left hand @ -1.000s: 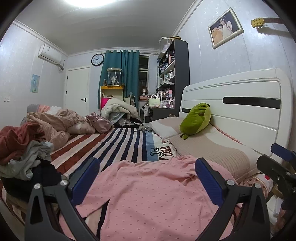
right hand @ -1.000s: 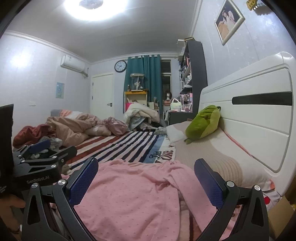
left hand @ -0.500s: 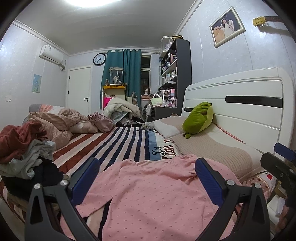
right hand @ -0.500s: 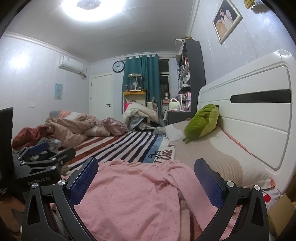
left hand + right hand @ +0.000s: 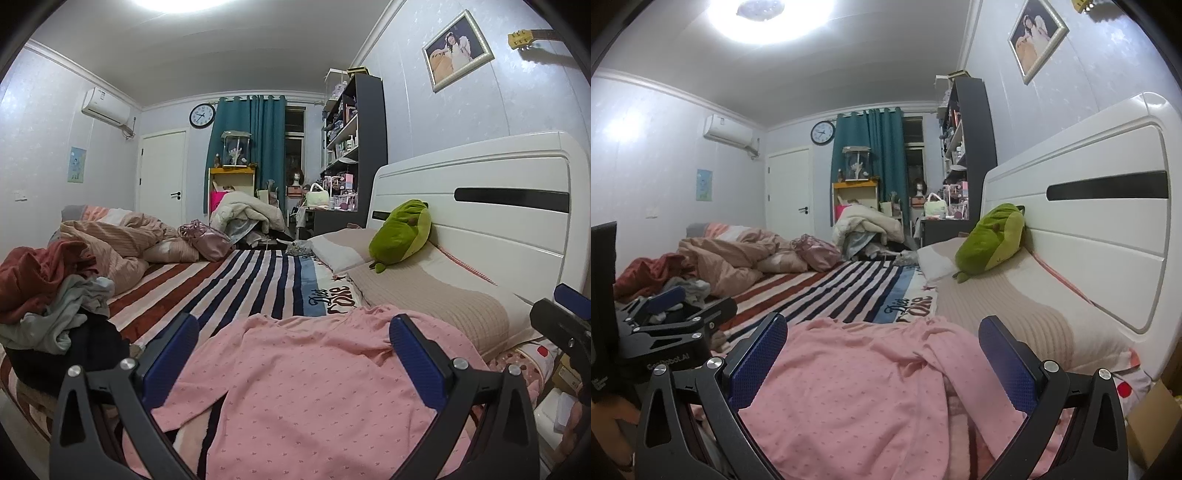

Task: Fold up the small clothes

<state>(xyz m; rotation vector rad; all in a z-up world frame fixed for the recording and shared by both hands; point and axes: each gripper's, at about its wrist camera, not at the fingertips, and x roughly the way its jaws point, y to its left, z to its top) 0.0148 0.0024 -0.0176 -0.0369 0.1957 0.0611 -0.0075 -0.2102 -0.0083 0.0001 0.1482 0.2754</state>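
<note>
A small pink dotted top [image 5: 306, 384] lies spread on the near end of the striped bed, also in the right wrist view [image 5: 857, 376]. My left gripper [image 5: 295, 354] is open and empty, hovering just above the top. My right gripper [image 5: 882, 354] is open and empty over the top's right part. The left gripper also shows at the left of the right wrist view [image 5: 676, 310]; the right gripper shows at the right edge of the left wrist view [image 5: 565, 314].
A heap of unfolded clothes [image 5: 48, 295] sits at the bed's left. A striped blanket [image 5: 236, 284] covers the bed. Beige pillows [image 5: 436, 295] and a green plush [image 5: 402, 229] lie against the white headboard [image 5: 480, 206]. A rumpled pink duvet [image 5: 122, 240] lies farther back.
Both grippers have shifted only slightly; the left view has drifted a little, so the top sits marginally lower and farther. Jaws stay open and the top has not moved.
</note>
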